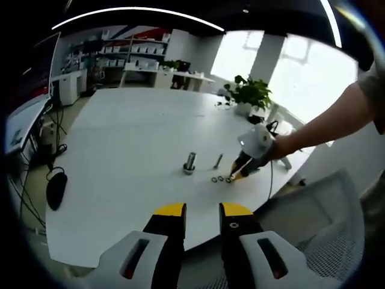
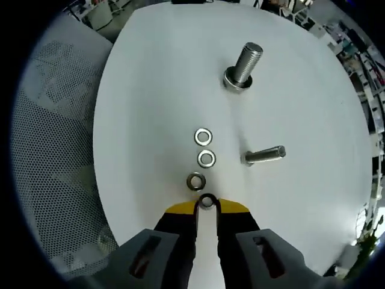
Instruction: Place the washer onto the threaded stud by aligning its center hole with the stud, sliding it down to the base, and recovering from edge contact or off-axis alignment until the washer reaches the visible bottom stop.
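The threaded stud stands upright on its wide head on the white table; it is small and mid-table in the left gripper view. My right gripper is shut on a dark washer, pinched between its yellow tips just above the table edge. Three loose washers lie in a row between that gripper and the stud. In the left gripper view, a person's hand holds the right gripper beside the washers. My left gripper hovers open before the table's near edge.
A second bolt lies on its side right of the washer row, also seen as the lying bolt. A mesh chair stands by the table. A potted plant sits at the far edge.
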A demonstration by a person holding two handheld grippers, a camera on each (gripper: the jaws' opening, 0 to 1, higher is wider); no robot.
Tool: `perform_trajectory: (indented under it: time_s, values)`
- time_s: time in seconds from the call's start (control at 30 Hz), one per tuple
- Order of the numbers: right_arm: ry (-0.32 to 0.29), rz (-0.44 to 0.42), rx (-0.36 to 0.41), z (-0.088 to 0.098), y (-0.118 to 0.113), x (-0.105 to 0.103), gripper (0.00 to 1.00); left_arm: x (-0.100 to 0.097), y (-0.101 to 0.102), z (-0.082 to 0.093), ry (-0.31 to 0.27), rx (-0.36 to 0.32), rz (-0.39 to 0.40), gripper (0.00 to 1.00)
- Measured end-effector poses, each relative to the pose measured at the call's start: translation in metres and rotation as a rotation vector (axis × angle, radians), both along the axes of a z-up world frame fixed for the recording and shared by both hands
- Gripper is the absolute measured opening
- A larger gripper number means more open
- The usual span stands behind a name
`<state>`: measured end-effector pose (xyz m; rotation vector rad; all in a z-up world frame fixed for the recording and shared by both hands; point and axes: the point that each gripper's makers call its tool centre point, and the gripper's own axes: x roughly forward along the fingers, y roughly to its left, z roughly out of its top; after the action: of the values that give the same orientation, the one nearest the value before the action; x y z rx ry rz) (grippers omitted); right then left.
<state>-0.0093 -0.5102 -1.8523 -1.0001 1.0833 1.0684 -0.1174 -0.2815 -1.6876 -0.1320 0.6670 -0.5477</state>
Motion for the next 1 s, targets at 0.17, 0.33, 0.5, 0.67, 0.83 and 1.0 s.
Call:
perform_trajectory:
  time_s: [0.17, 0.33, 0.5, 0.67, 0.83, 1.0]
  values:
    - [-0.001, -0.036, 0.029, 0.007, -0.002, 0.002, 0.13, -0.002, -0.002, -0.003, 0.016, 0.006, -0.011, 0.19]
    - [-0.025, -0.137, 0.128, 0.028, 0.009, 0.018, 0.13, -0.002, 0.0, -0.004, 0.02, 0.007, -0.005, 0.19]
    - [-0.045, -0.164, 0.171, 0.048, 0.017, 0.028, 0.13, -0.001, 0.0, -0.003, 0.016, 0.002, -0.002, 0.19]
    - [-0.048, -0.175, 0.193, 0.055, 0.02, 0.033, 0.13, -0.003, -0.003, -0.003, 0.018, 0.005, -0.018, 0.19]
    - [-0.08, -0.169, 0.203, 0.063, 0.026, 0.042, 0.13, -0.002, -0.001, -0.003, 0.015, 0.002, -0.01, 0.19]
    - [-0.101, -0.154, 0.208, 0.068, 0.036, 0.048, 0.13, -0.002, -0.002, -0.003, 0.015, 0.004, -0.014, 0.19]
